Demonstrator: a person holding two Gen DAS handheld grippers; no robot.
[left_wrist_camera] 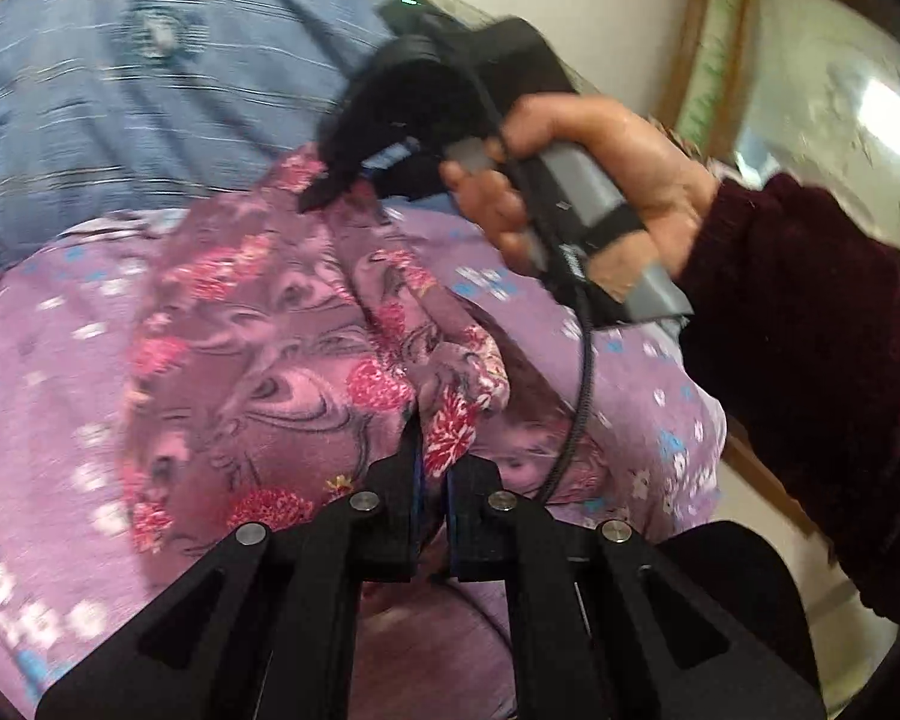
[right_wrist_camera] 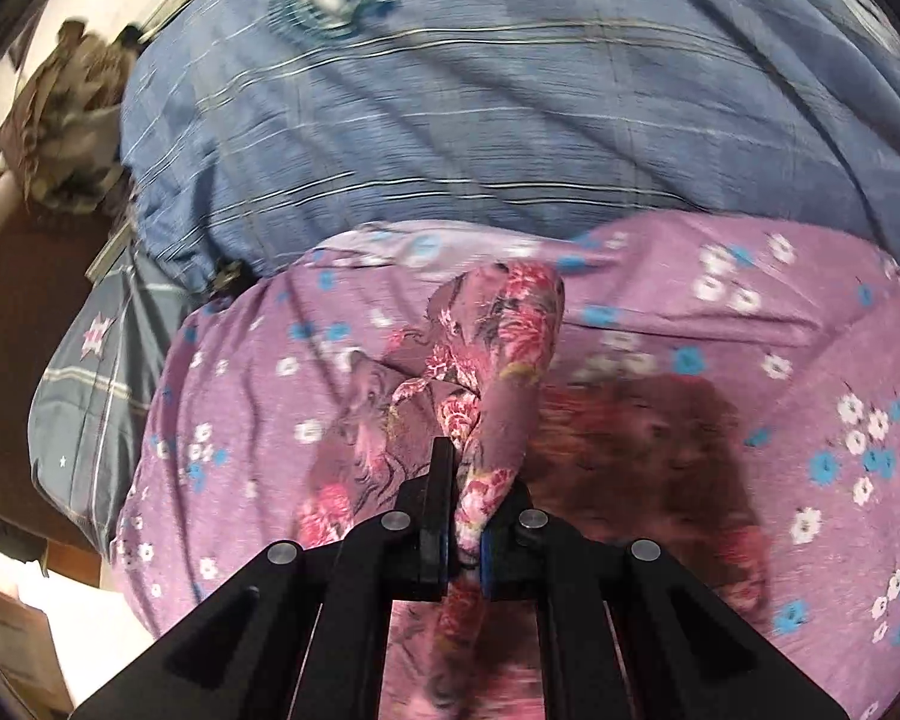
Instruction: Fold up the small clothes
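Note:
A small mauve garment with red and pink flowers (left_wrist_camera: 270, 372) hangs stretched between both grippers above a bed. My left gripper (left_wrist_camera: 432, 468) is shut on one bunched edge of it. My right gripper (right_wrist_camera: 467, 516) is shut on another bunched edge, and the garment (right_wrist_camera: 498, 348) rises in a twisted fold ahead of it. In the left wrist view the right gripper (left_wrist_camera: 324, 192) shows at the far end of the cloth, held by a hand in a dark maroon sleeve (left_wrist_camera: 810, 330).
Under the garment lies a lilac sheet with white and blue flowers (right_wrist_camera: 780, 312). Behind it is a blue striped quilt (right_wrist_camera: 480, 108). A blue pillow (right_wrist_camera: 90, 372) lies at the left bed edge. A brown floor (right_wrist_camera: 18, 330) and a heap of cloth (right_wrist_camera: 66, 132) lie at far left.

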